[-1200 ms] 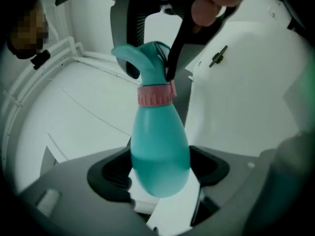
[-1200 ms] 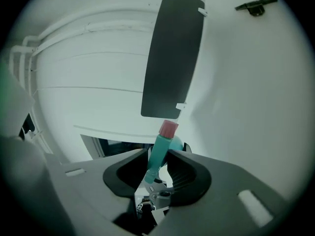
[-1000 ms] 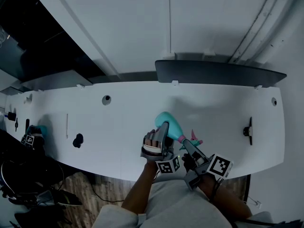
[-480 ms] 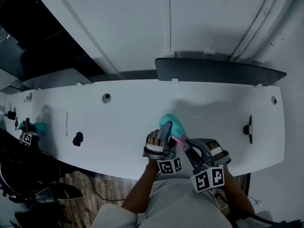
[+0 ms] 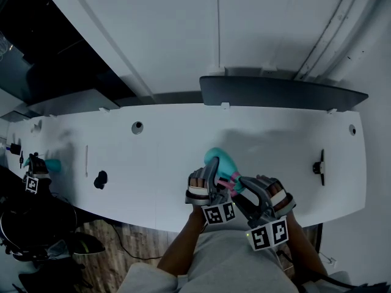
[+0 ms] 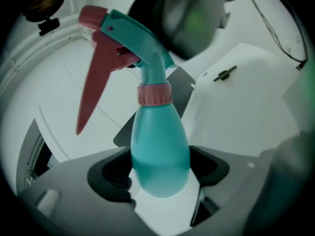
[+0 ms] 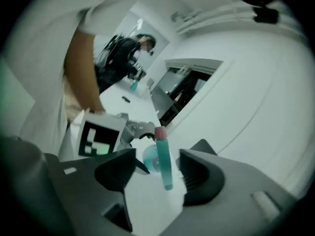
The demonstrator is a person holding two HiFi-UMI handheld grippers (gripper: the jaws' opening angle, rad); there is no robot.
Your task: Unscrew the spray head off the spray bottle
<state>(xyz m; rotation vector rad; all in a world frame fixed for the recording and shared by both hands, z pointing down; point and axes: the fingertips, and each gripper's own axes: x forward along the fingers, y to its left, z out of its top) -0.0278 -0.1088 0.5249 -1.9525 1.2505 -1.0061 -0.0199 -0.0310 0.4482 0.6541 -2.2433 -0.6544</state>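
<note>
The left gripper (image 6: 160, 170) has its dark ribbed jaws clamped on the smooth, egg-shaped teal body of the spray bottle (image 6: 160, 141). The jaws of the right gripper (image 7: 157, 168) have just been opening; the spray head (image 7: 163, 159) stands between them with a gap on each side. The head is of teal plastic, with a long pink trigger (image 6: 93, 87) and a ribbed pink collar (image 6: 154, 94). The bottle is held over the near edge of the white tabletop (image 5: 153, 157). Its long axis slants: round base far and left, head near and right.

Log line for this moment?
left tool: gripping teal plastic spray bottle | right tool: jaws just opened, pink-and-teal spray head between them, ungripped | head on bottle
</note>
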